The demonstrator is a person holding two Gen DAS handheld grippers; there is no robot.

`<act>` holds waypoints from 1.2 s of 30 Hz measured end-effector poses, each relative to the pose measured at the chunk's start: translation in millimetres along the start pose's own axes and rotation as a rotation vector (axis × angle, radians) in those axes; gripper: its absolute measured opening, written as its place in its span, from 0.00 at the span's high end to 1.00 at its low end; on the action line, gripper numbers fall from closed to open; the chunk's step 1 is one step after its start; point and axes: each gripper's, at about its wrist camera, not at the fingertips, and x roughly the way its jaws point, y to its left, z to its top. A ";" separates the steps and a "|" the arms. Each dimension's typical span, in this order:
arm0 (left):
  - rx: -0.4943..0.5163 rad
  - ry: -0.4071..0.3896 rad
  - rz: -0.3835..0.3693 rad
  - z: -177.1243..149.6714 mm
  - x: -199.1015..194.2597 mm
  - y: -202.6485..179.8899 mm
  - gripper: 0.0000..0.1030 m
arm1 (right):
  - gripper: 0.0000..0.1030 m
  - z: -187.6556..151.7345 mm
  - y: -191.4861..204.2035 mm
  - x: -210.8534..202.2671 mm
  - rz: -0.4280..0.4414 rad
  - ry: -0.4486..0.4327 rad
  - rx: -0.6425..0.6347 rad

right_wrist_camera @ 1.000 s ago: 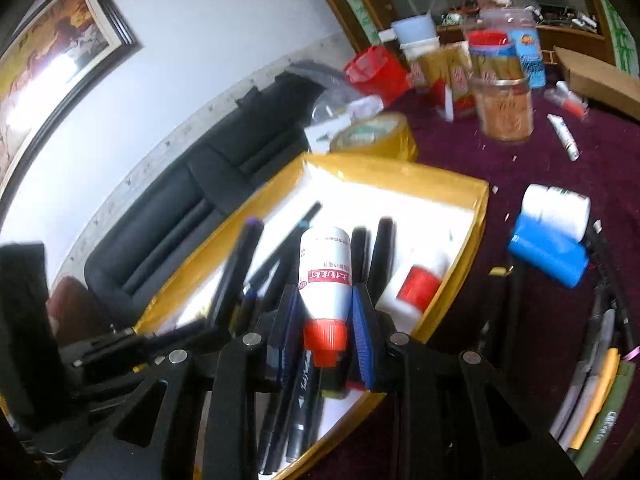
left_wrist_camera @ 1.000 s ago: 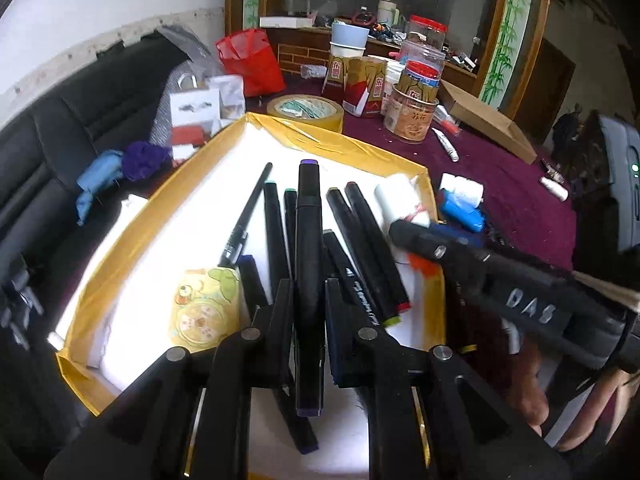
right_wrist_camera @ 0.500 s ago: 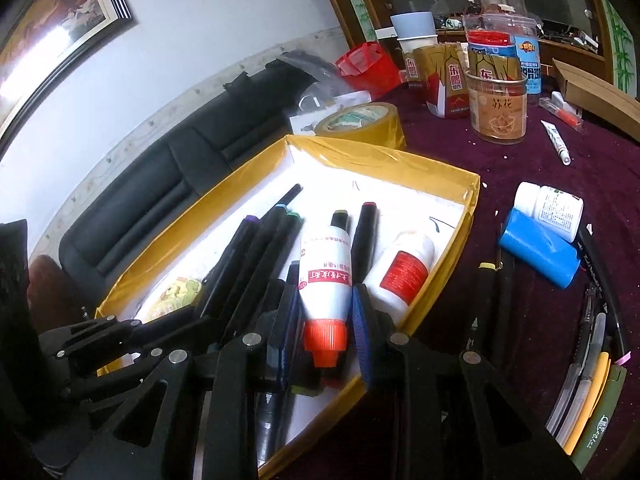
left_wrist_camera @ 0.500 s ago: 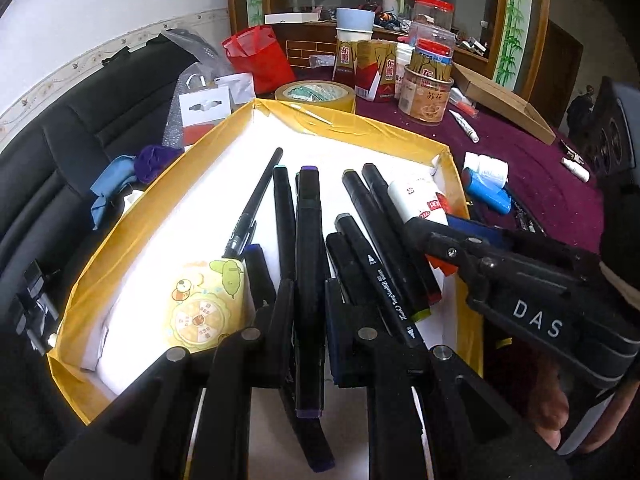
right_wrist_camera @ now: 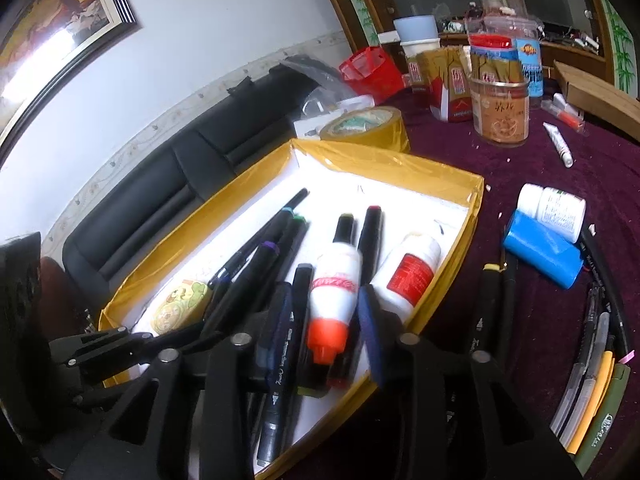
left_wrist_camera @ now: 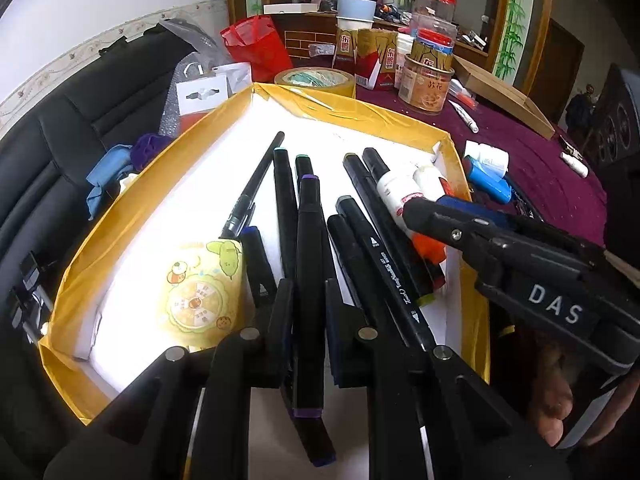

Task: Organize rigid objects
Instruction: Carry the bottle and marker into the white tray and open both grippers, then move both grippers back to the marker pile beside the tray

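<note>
A: How do the tools sit?
B: Both tilt down over the yellow box (left_wrist_camera: 360,114). The left tool (left_wrist_camera: 306,300) pinches a purple-capped marker (left_wrist_camera: 309,276); the right tool (right_wrist_camera: 320,320), lettered "DAS", is spreading, pads clear of the white bottle (right_wrist_camera: 334,284) between them.
A: And the box?
B: It holds black markers (right_wrist_camera: 368,236), both bottles and a cartoon sticker (left_wrist_camera: 200,284).

One tray (right_wrist_camera: 448,168) holds about eight black markers (left_wrist_camera: 308,240), one thin pen (left_wrist_camera: 256,184), two white bottles (right_wrist_camera: 334,280) and one sticker (left_wrist_camera: 200,292). Right of it on the cloth lie one blue roll (right_wrist_camera: 542,254), one white jar (right_wrist_camera: 556,208) and a bunch of pens (right_wrist_camera: 592,400), too crowded to count. At the far edge stands one tape roll (right_wrist_camera: 368,126).
</note>
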 end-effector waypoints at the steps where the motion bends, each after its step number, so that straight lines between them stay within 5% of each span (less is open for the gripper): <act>1: -0.006 -0.003 -0.005 -0.8 -0.7 0.8 0.87 | 0.62 0.1 1.2 -3.7 0.004 -0.019 -0.003; 4: -0.043 -0.010 -0.040 -2.6 -3.9 5.9 0.83 | 0.60 0.7 5.3 -11.3 0.009 -0.058 -0.021; 8: -0.048 -0.037 -0.055 -3.0 -13.9 5.1 0.59 | 0.59 3.0 5.4 -20.8 0.064 -0.095 -0.007; 11: -0.067 -0.062 -0.075 -2.8 -23.9 1.6 0.58 | 0.56 8.0 -3.5 -37.5 0.123 -0.141 0.037; 15: -0.031 -0.088 -0.124 -0.5 -43.7 -14.0 0.58 | 0.53 10.5 -32.4 -70.0 0.233 -0.096 0.151; 19: -0.004 -0.140 -0.131 -2.7 -59.6 -33.8 0.58 | 0.54 1.9 -76.6 -110.5 0.150 -0.087 0.212; 23: 0.042 -0.117 -0.171 -5.4 -60.0 -60.9 0.58 | 0.54 -17.3 -123.8 -129.6 -0.098 -0.069 0.222; 26: 0.076 -0.107 -0.179 -6.6 -57.6 -82.2 0.58 | 0.58 -35.2 -151.4 -115.5 -0.111 -0.029 0.275; 28: 0.107 -0.094 -0.180 -9.2 -56.7 -95.7 0.58 | 0.70 -37.8 -155.5 -103.7 -0.111 0.020 0.292; 36: 0.138 -0.066 -0.181 -7.8 -52.3 -122.8 0.58 | 0.72 -43.8 -137.6 -85.0 -0.273 0.110 0.201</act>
